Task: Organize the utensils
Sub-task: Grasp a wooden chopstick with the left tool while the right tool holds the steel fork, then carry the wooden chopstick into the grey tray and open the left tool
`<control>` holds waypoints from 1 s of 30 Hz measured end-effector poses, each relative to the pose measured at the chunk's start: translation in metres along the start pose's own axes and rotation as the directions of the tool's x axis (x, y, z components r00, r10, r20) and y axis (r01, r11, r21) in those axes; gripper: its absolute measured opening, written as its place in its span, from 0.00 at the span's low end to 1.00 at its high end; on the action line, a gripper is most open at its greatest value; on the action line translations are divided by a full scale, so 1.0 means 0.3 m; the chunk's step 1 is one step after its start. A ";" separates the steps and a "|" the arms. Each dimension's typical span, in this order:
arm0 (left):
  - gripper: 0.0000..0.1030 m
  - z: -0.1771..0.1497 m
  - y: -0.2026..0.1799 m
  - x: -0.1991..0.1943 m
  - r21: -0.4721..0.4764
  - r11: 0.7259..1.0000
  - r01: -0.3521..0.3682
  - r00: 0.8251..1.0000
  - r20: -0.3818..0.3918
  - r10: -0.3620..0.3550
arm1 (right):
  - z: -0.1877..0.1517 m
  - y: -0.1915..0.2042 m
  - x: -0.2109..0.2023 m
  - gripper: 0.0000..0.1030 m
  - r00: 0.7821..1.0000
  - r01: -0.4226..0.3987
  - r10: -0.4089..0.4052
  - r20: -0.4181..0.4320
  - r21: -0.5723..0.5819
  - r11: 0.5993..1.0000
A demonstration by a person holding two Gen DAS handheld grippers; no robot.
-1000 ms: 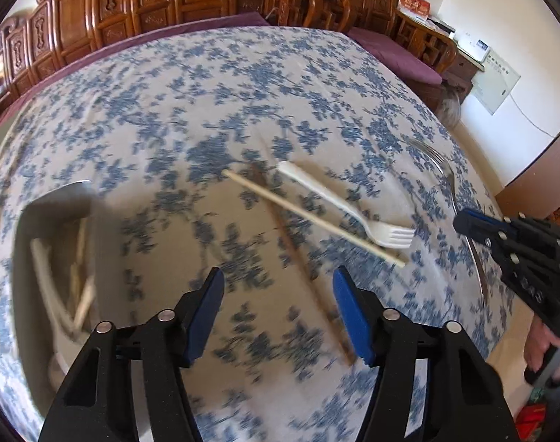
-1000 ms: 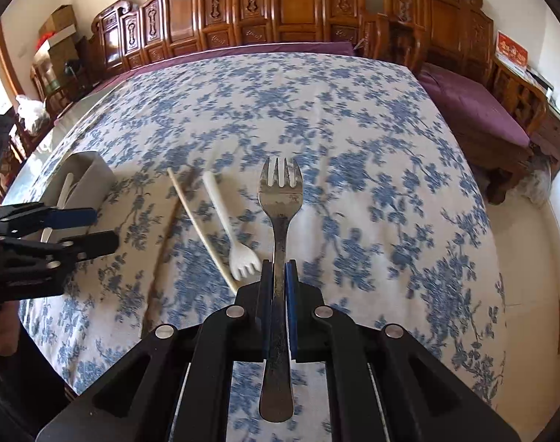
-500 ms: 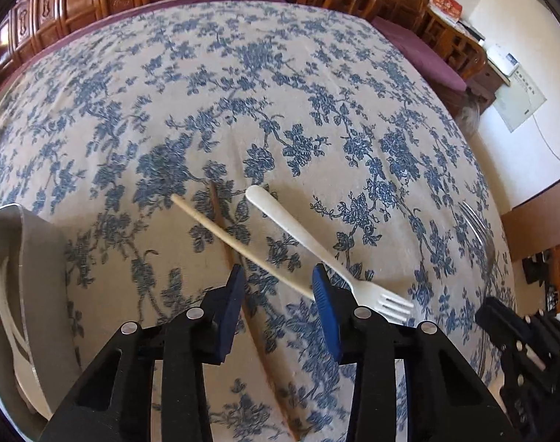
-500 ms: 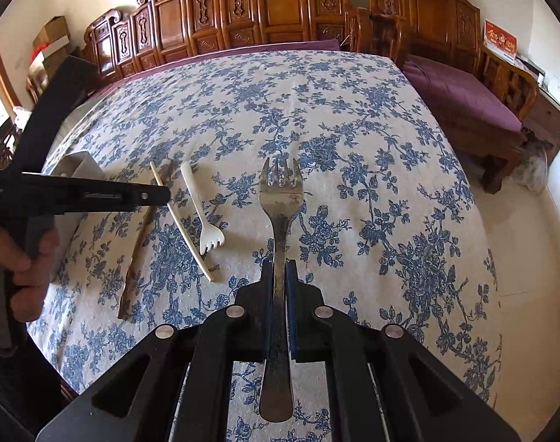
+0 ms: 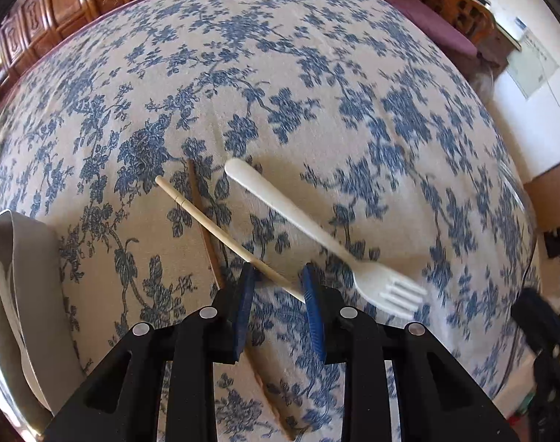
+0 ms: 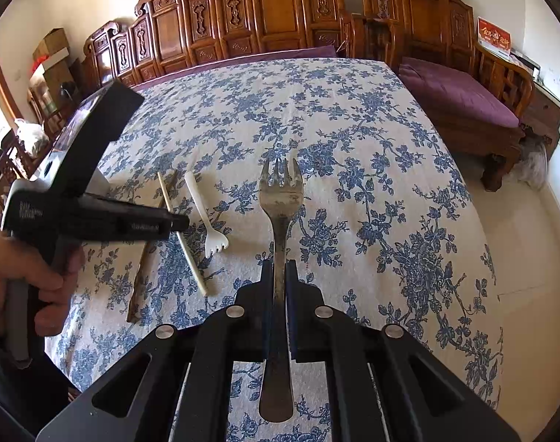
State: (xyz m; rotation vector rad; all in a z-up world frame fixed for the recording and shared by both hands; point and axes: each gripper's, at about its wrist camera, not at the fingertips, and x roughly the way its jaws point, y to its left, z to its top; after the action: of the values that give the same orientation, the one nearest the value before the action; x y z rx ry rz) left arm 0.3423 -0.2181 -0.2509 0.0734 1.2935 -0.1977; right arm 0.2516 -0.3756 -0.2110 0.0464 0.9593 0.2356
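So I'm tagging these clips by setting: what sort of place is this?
Most likely a home dining or living room: a table under a blue floral tablecloth, carved wooden chairs along the wall, and a bench with a purple cushion.

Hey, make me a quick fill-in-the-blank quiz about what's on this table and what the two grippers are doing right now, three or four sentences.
1. The right gripper is shut on the handle of a ____ fork.
2. The left gripper has been closing around the light ____, which lies between its pads.
3. The white plastic fork lies on the ____-flowered tablecloth.

Missing words: metal; chopstick; blue
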 end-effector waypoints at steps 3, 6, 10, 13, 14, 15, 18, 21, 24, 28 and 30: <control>0.19 -0.014 0.004 -0.003 0.004 1.000 0.001 1.000 0.004 -0.001 | -0.001 0.007 -0.002 0.08 1.000 -0.004 0.004 0.003 0.000 1.000; 0.05 -0.023 0.018 0.000 -0.012 1.000 0.010 1.000 -0.002 -0.010 | -0.002 0.016 -0.002 0.08 1.000 -0.005 0.005 0.001 -0.005 1.000; 0.04 -0.044 0.057 -0.015 -0.027 0.998 0.049 0.999 -0.006 -0.049 | 0.000 0.029 -0.009 0.08 1.000 -0.005 0.005 0.002 -0.010 1.000; 0.04 -0.047 0.070 -0.037 -0.019 0.998 0.059 0.998 0.006 -0.059 | 0.001 0.040 -0.014 0.08 1.000 -0.003 0.003 0.003 -0.013 1.000; 0.04 -0.049 0.073 -0.045 -0.016 0.998 0.062 0.998 0.010 -0.062 | 0.001 0.046 -0.016 0.08 1.000 -0.003 0.003 0.003 -0.014 1.000; 0.04 -0.054 0.079 -0.063 -0.010 0.998 0.066 0.998 0.021 -0.065 | 0.001 0.051 -0.019 0.08 1.000 -0.003 0.003 0.003 -0.015 1.000; 0.04 -0.071 0.106 -0.118 -0.001 0.997 0.076 0.996 0.047 -0.076 | 0.005 0.073 -0.024 0.08 1.000 -0.005 0.005 0.003 -0.022 1.000; 0.04 -0.093 0.146 -0.185 0.007 0.997 0.083 0.994 0.075 -0.083 | 0.017 0.107 -0.033 0.08 1.000 -0.010 0.011 0.009 -0.032 0.999; 0.04 -0.098 0.169 -0.239 0.014 0.996 0.084 0.991 0.104 -0.085 | 0.035 0.149 -0.041 0.08 1.000 -0.014 0.015 0.016 -0.050 0.999; 0.04 -0.096 0.191 -0.303 0.029 0.996 0.078 0.987 0.136 -0.082 | 0.058 0.204 -0.057 0.08 0.999 -0.022 0.024 0.028 -0.064 0.998; 0.04 -0.102 0.213 -0.344 0.042 0.997 0.067 0.984 0.160 -0.073 | 0.067 0.233 -0.064 0.08 0.999 -0.024 0.027 0.035 -0.072 0.997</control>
State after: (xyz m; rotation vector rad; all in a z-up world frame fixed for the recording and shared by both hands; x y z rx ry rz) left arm 0.2984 -0.1397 -0.1637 0.0420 1.1314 -0.2820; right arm 0.2448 -0.3103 -0.1740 -0.0027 0.9147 0.2913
